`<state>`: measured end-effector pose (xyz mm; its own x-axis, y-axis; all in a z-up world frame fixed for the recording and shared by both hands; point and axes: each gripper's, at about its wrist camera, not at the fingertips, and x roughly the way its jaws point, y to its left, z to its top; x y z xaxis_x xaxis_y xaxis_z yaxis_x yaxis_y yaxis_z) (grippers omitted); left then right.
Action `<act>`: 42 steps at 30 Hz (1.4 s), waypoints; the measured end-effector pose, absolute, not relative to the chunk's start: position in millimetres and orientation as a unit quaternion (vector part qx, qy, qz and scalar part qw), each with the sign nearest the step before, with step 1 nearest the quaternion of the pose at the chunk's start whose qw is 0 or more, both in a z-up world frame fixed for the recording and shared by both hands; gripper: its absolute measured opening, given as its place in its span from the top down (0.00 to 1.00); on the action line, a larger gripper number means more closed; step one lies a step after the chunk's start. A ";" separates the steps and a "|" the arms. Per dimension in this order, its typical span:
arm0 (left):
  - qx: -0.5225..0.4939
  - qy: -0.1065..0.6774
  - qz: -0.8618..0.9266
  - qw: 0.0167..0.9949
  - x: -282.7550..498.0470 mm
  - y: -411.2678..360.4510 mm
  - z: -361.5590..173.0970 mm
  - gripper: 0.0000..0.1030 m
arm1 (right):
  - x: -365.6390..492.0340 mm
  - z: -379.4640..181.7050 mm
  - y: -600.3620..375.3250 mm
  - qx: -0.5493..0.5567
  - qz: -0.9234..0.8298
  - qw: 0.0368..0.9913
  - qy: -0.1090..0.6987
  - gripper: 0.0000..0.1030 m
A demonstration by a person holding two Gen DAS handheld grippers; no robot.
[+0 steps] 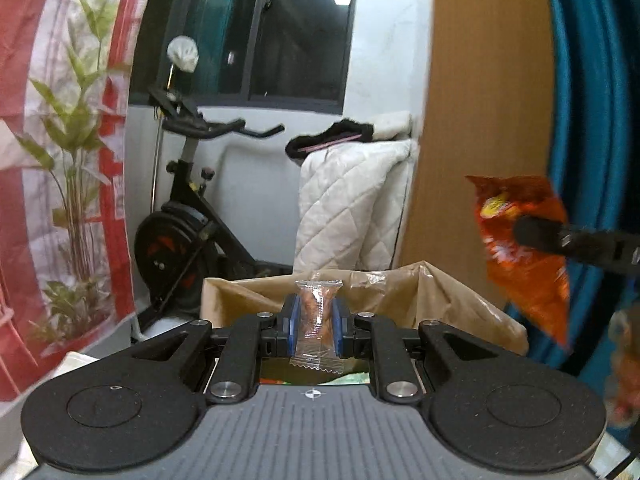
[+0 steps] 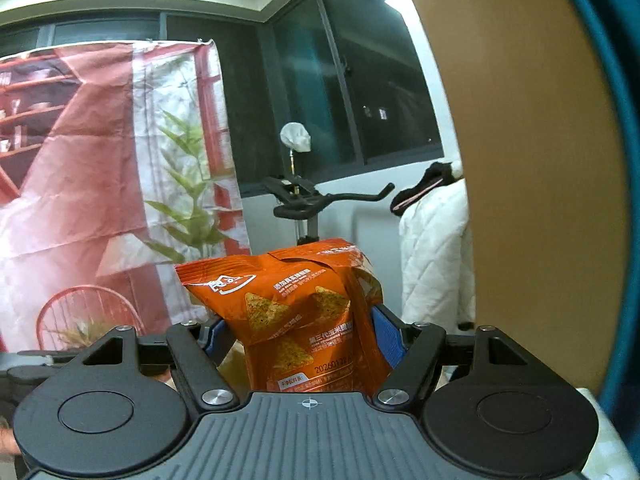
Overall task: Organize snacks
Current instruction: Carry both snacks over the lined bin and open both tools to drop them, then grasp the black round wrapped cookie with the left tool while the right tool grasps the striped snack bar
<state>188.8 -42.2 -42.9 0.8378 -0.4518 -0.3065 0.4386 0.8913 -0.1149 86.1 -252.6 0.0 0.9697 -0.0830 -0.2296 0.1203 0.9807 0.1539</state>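
My left gripper [image 1: 316, 322] is shut on a small clear-wrapped snack packet [image 1: 317, 322] with brown pieces inside, held upright above an open brown cardboard box [image 1: 448, 300]. My right gripper [image 2: 304, 336] is shut on an orange bag of corn chips [image 2: 304, 320], held up in the air. In the left wrist view the same orange bag [image 1: 524, 256] hangs at the right, above the box's right side, with one black finger of the right gripper [image 1: 560, 236] across it.
An exercise bike [image 1: 192, 216] stands behind the box beside a white quilted cover [image 1: 352, 200]. A wooden panel [image 1: 480, 100] and a blue curtain [image 1: 592, 80] rise on the right. A red printed backdrop [image 2: 80, 200] hangs on the left.
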 end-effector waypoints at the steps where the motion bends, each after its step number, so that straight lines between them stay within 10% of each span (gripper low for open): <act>1: -0.024 0.173 -0.229 0.958 197.3 -46.0 -44.3 0.83 | 96.9 -2.4 -252.5 0.081 -0.054 0.988 0.117 0.35; 8: -0.029 0.211 -0.213 0.954 237.3 -49.4 -63.2 0.79 | 162.2 -46.8 -246.9 0.062 -0.076 0.979 0.178 0.33; 10: -0.034 0.225 -0.206 0.952 240.1 -41.5 -67.2 0.49 | 168.9 -60.9 -244.3 0.071 -0.089 0.974 0.198 0.29; 12: -0.042 0.221 -0.204 0.953 237.6 -33.2 -69.6 0.44 | 170.4 -69.1 -245.2 0.086 -0.086 0.970 0.212 0.18; 31: -0.008 0.220 -0.190 0.957 122.7 15.3 -80.3 0.44 | 35.1 -66.3 -228.1 0.123 -0.061 0.965 0.223 0.21; 42: -0.019 0.266 -0.180 0.947 82.2 21.4 -125.7 0.44 | -35.8 -160.2 -205.2 0.163 -0.111 0.906 0.373 0.31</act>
<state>82.2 21.4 -125.7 0.7937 -0.3505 -0.4971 0.3303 0.9347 -0.1315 -35.8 -205.2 -160.2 0.6963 -0.0798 -0.7133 0.3236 0.9220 0.2127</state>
